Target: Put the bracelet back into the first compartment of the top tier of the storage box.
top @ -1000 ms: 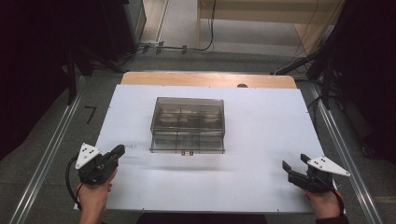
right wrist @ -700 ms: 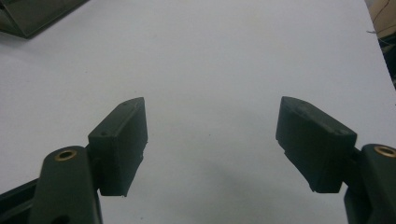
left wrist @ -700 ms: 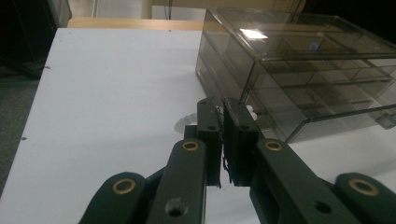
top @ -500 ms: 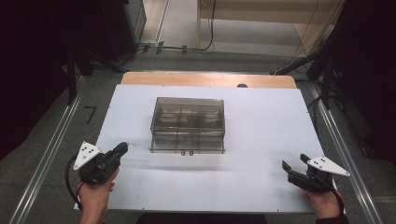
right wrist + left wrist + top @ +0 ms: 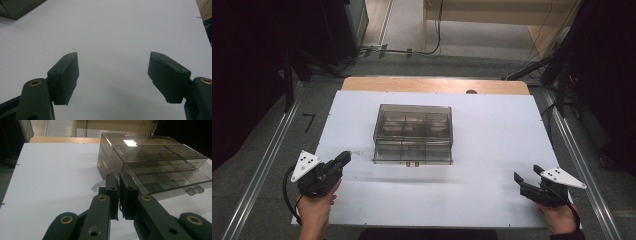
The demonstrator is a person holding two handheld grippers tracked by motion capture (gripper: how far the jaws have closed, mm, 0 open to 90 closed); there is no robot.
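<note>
Your left gripper (image 5: 343,159) sits at the near left of the white table (image 5: 492,130), its jaws pressed together on nothing, aimed toward the box's near left corner and just short of it. At the table's centre lies a smoky clear compartment box (image 5: 413,134), lid down, long axis running left to right, its latch side facing you. At the near right, your right gripper (image 5: 526,176) has its jaws spread wide over bare table, holding nothing.

The compartment box (image 5: 413,134) sat on the table (image 5: 492,145), centred left-to-right and toward the far side. The left gripper (image 5: 343,160) lay near-left of it; the right gripper (image 5: 526,179) lay near-right, well apart.
</note>
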